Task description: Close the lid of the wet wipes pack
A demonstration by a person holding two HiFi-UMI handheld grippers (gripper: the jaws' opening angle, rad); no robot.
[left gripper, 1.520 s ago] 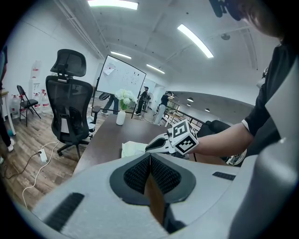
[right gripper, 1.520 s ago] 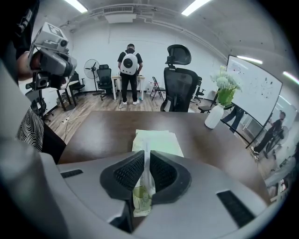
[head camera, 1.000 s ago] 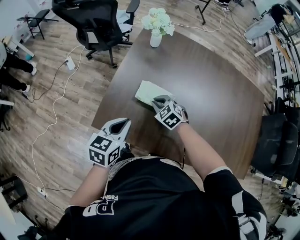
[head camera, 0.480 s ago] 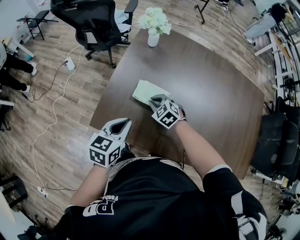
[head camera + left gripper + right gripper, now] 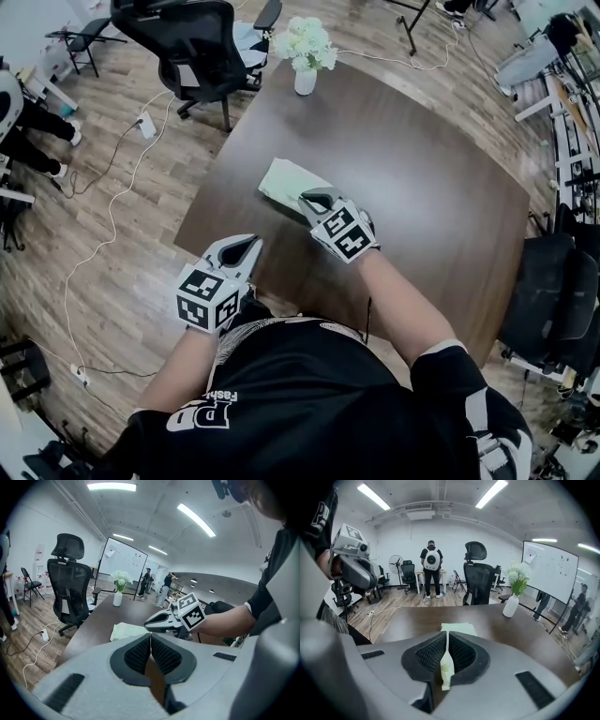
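Right claw (image 5: 319, 199) has come up off the pack (image 5: 281, 180)
Jaws have just been closing, pads together on nothing, tips over its near end; bare table (image 5: 422, 169) all around.

Even overhead light is cast by ceiling strip lights (image 5: 491, 491), which are rendered bright and slightly blown out in both gripper views. A dull sheen is thrown across the dark table (image 5: 422, 169), and only a soft, faint shadow is cast under the right gripper (image 5: 321, 198). Heavy wide-angle distortion is seen throughout. The floor (image 5: 122, 225) and the table edges are bowed in the head view, and black corners are left around the circular gripper views. The left gripper (image 5: 150, 637) is rendered soft where its body fills the foreground close to the lens. Distant figures are shown small and indistinct.
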